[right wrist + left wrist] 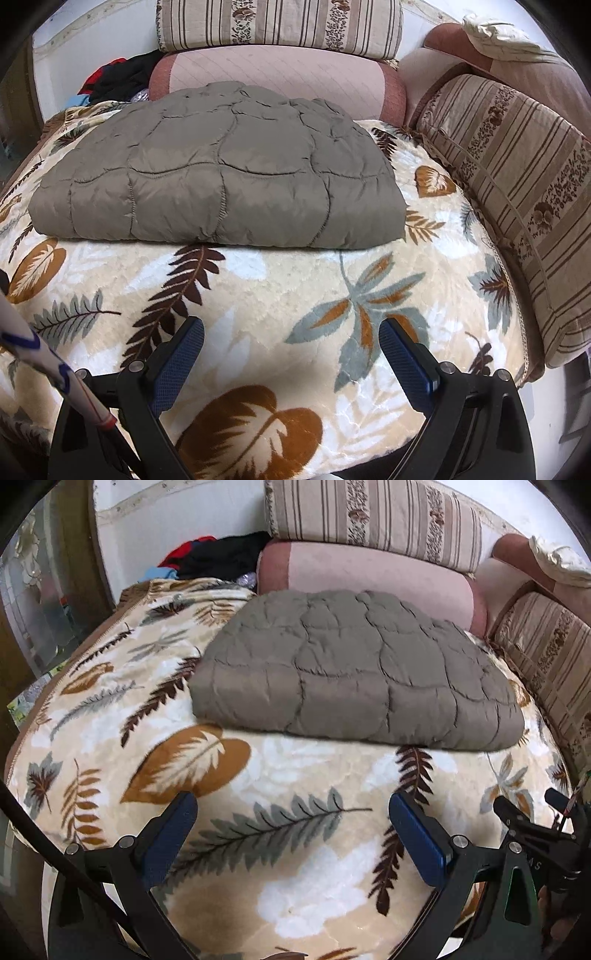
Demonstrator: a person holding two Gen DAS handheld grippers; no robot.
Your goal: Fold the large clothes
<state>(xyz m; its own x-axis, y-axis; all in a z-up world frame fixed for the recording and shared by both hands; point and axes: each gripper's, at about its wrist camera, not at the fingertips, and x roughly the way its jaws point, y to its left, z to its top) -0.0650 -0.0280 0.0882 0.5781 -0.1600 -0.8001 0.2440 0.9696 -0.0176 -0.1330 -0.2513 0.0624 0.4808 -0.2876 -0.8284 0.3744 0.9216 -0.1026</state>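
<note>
A grey-brown quilted garment (354, 668) (221, 177) lies folded into a thick flat rectangle on a leaf-patterned blanket (258, 775) (280, 295). My left gripper (293, 805) hovers open over the blanket, a short way in front of the garment's near edge, nothing between its blue pads. My right gripper (291, 330) is open too, also in front of the near edge and holding nothing. In the left wrist view the right gripper (524, 808) shows at the lower right. Neither gripper touches the garment.
Striped cushions (517, 177) (373, 513) and a pink bolster (369, 576) (280, 77) line the back and right side. A heap of dark and red clothes (218, 557) sits at the back left. A white cord (55, 369) crosses the lower left of the right wrist view.
</note>
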